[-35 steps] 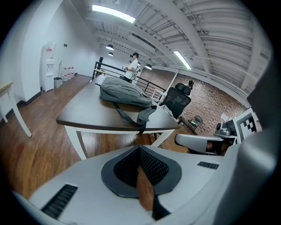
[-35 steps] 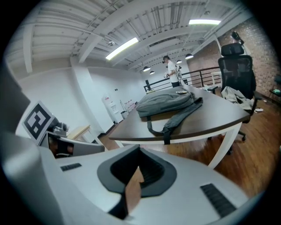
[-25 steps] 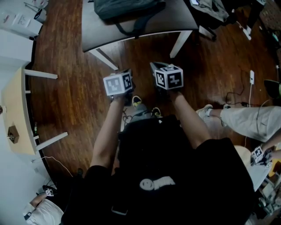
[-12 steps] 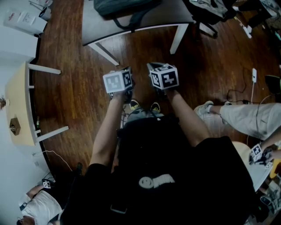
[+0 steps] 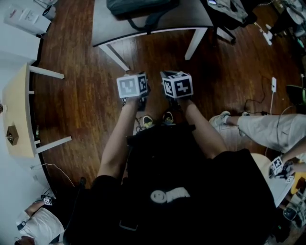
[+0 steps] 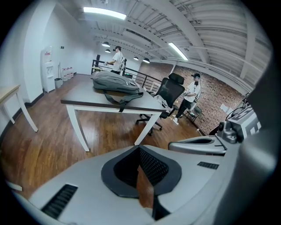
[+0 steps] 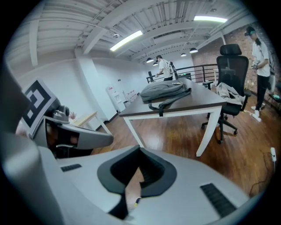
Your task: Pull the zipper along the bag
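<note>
Left gripper and right gripper are being held closed and empty, seemingly because the grey bag on the bench is lying out of reach.

Wooden floor, white-legged table, office chair, perhaps brick wall.

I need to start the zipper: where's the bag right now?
The bag lies on the table at the head view's top edge, slightly left of centre.

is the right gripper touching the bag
Apart. The right gripper view shows the bag on the table, far beyond the right gripper, with floor between.
</note>
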